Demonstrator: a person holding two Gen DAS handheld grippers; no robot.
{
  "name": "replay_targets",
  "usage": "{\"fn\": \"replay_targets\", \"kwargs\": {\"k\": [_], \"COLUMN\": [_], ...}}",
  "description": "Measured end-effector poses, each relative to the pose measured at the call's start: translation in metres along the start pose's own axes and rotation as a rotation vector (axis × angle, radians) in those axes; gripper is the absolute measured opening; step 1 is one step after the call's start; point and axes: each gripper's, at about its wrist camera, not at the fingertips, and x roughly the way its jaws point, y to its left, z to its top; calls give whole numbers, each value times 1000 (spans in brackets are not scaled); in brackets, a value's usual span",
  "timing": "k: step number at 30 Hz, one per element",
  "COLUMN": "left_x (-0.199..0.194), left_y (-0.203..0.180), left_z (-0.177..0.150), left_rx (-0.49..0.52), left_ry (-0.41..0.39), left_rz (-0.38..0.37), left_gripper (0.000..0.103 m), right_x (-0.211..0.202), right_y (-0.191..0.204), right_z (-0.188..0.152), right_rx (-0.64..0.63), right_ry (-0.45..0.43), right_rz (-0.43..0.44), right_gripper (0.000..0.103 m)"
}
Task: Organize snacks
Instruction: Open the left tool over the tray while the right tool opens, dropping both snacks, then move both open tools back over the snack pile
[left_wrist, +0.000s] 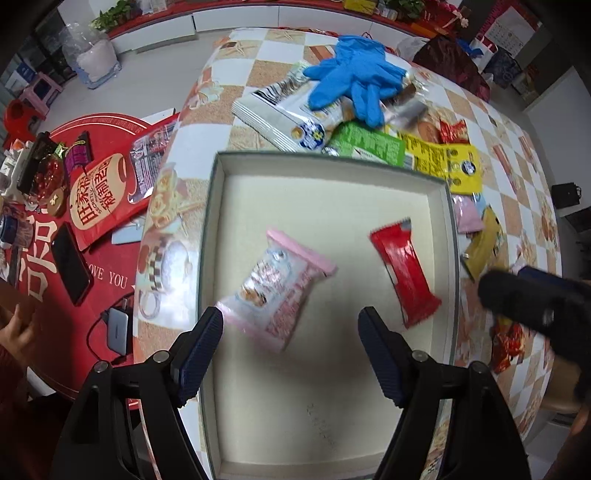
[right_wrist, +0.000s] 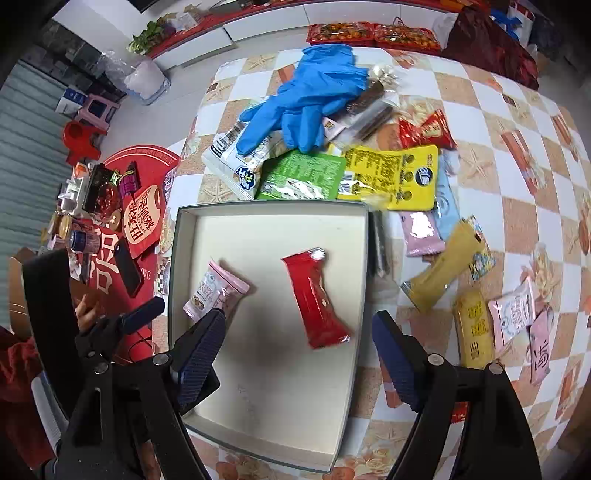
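Fingers of both the left gripper (left_wrist: 290, 354) and right gripper (right_wrist: 299, 354) stand spread, holding nothing. We judge the next pick falls to the right: the mustard-yellow foil bar (right_wrist: 439, 267) lies on the checkered tablecloth (right_wrist: 517, 177) just right of the shallow white cardboard box (right_wrist: 360, 291), long axis diagonal.

One box (right_wrist: 177, 258), two packets inside (right_wrist: 216, 293), two blue gloves (right_wrist: 306, 99)

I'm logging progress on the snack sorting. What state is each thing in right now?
Box: open, no lid on it.
Pink snack: lying in the box.
Red snack: lying in the box.
Left gripper: open, empty.
Right gripper: open, empty.
Blue gloves: limp, on the table's snack pile.
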Motion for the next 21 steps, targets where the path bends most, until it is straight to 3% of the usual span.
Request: {"fn": "replay_targets", "kwargs": {"k": [6,11,15,21], "left_x": [3,17,35,41], "left_y": [-20,-35,-33,-4], "left_z": [-47,-91,-117,-146], "left_rx": [44,94,141,68], "left_ry": [15,74,134,164], "left_rz": [-47,-36,64,61], "left_gripper": [79,79,79,83], "right_x": [-12,-8,-6,-18], "right_y": [-36,-65,-77,-110], "right_z": [-28,-76,-113,-162], "right_rx": [111,109,74,80], "right_ry": [-27,14,44,50], "right_rz": [27,-55,-69,-75], "right_gripper": [83,83,83,83]}}
